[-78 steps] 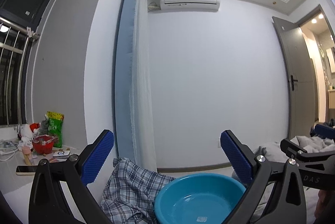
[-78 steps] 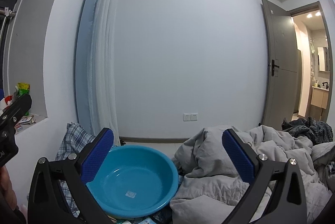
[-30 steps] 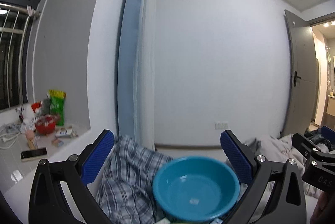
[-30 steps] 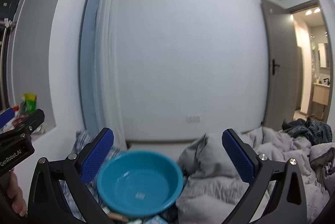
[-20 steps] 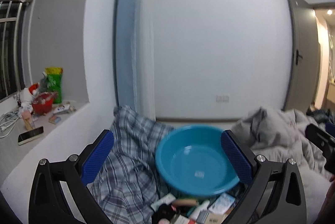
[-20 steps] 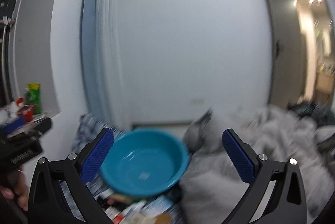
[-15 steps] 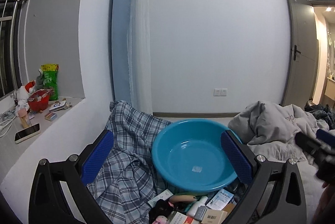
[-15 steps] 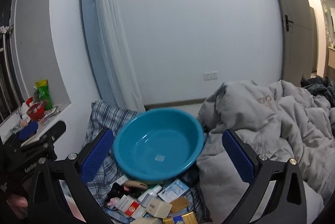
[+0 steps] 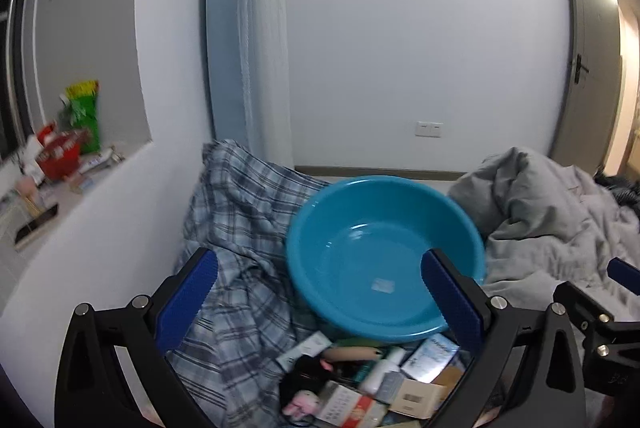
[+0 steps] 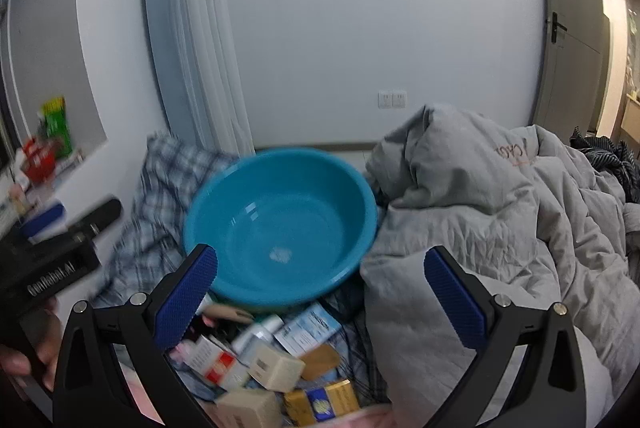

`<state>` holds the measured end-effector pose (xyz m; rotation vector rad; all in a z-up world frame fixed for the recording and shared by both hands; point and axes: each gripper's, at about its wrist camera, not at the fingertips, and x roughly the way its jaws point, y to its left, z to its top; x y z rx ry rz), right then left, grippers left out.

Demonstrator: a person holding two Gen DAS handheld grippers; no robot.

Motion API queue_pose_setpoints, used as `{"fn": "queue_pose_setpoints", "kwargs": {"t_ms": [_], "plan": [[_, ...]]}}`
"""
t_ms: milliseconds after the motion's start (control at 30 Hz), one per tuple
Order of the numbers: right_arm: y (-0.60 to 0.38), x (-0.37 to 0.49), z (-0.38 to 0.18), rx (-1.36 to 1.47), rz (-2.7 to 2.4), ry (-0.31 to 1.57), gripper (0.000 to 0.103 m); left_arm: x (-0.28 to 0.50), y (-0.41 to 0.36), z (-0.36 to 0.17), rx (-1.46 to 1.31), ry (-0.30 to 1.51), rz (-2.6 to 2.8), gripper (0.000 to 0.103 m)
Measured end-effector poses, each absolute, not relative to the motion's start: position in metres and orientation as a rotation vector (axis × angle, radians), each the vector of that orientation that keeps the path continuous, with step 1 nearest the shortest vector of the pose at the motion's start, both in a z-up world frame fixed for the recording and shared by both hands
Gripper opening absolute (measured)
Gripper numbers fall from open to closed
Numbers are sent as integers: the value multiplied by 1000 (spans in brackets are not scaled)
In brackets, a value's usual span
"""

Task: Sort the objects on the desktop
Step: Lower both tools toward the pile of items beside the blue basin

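**Bedroom, bed heaped with clutter**

White-walled bedroom, rumpled grey quilt [image 10: 500,212] at right. Round teal plastic basin [image 10: 280,224] empty, propped on blue checked cloth [image 9: 240,228]. Jumble of small boxes and bottles [image 10: 264,360] just below basin rim. Left gripper [image 9: 320,304] and right gripper [image 10: 322,302] both spread wide, holding nothing. Risk: tilted basin tipping; tight clutter inviting double grabs.

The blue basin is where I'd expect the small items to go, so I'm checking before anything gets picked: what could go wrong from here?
Risks as I see them:
1. The blue basin sits tilted on soft bedding between the plaid cloth and the grey duvet, so a dropped item might tip or shift it.
2. The small boxes and bottles lie jumbled and overlapping; the open right gripper could catch two at once or push neighbours off the pile.
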<state>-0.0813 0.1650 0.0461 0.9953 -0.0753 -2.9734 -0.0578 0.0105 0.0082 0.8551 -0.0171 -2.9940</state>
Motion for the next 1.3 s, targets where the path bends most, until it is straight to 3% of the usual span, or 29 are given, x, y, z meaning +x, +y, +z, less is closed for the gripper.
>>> {"fn": "queue_pose_setpoints", "kwargs": {"t_ms": [200, 367, 600, 900, 1100, 1300], "plan": [[163, -88, 33, 1094, -2935, -35, 103, -52, 15, -21, 1017, -76, -3001, 103], [163, -90, 26, 1118, -2939, -56, 103, -48, 13, -19, 883, -129, -2959, 103], [165, -90, 23, 1127, -2972, -46, 103, -45, 10, -30, 966, -147, -2978, 103], [157, -89, 17, 1144, -2945, -12, 103, -51, -12, -29, 1047, 34, -2975, 103], [157, -95, 6, 1191, -2897, -69, 103, -54, -3, -35, 1020, -97, -2948, 103], [149, -101, -7, 1238, -2874, 7, 103, -73, 1, -64, 1194, -75, -2934, 103]]}}
